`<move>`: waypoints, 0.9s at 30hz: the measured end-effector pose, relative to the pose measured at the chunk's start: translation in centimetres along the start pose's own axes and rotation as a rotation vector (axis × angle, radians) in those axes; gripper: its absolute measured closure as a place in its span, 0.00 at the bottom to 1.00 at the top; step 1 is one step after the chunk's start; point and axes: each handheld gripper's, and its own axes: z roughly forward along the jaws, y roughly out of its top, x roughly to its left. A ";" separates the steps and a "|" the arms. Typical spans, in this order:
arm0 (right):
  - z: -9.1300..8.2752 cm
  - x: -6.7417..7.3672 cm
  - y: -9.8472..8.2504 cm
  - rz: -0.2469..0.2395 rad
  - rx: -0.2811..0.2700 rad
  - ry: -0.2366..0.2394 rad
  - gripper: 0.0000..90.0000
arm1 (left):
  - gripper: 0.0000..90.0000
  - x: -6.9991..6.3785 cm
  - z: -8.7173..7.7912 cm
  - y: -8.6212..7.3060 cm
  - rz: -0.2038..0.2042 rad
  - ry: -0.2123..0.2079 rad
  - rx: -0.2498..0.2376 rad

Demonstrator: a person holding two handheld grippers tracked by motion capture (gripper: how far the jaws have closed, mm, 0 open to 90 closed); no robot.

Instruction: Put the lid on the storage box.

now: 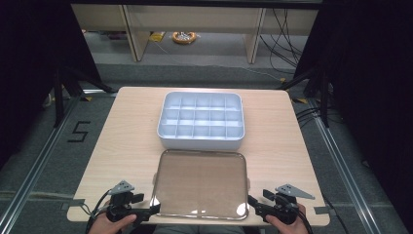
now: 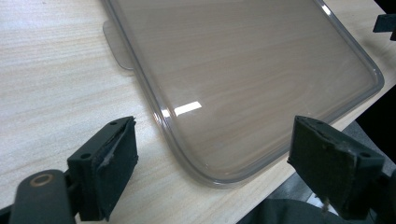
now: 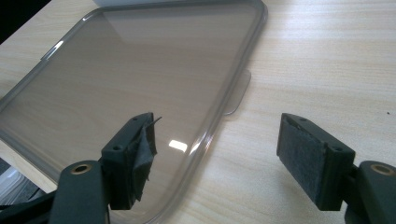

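Note:
A clear, smoky plastic lid (image 1: 199, 183) lies flat on the wooden table (image 1: 131, 136), just in front of a white box (image 1: 200, 121) divided into several compartments. My left gripper (image 1: 152, 210) sits at the lid's near left corner. In the left gripper view, that rounded lid corner (image 2: 210, 172) lies between the wide-open jaws of the left gripper (image 2: 217, 161), and neither pad touches it. At the near right corner my right gripper (image 1: 253, 203) is also open. The lid's edge (image 3: 205, 140) runs between the jaws of the right gripper (image 3: 222, 156), untouched.
Small side tabs stick out from the lid (image 2: 116, 46) (image 3: 236, 93). The table's front edge (image 1: 195, 222) is right under both hands. Beyond the table stand shelf legs (image 1: 134, 34) and loose cables (image 1: 285, 44) on the floor.

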 end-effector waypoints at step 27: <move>0.4 0.4 0.0 0.103 -0.018 0.100 0.30 | 0.38 0.4 0.7 0.4 0.028 0.016 -0.001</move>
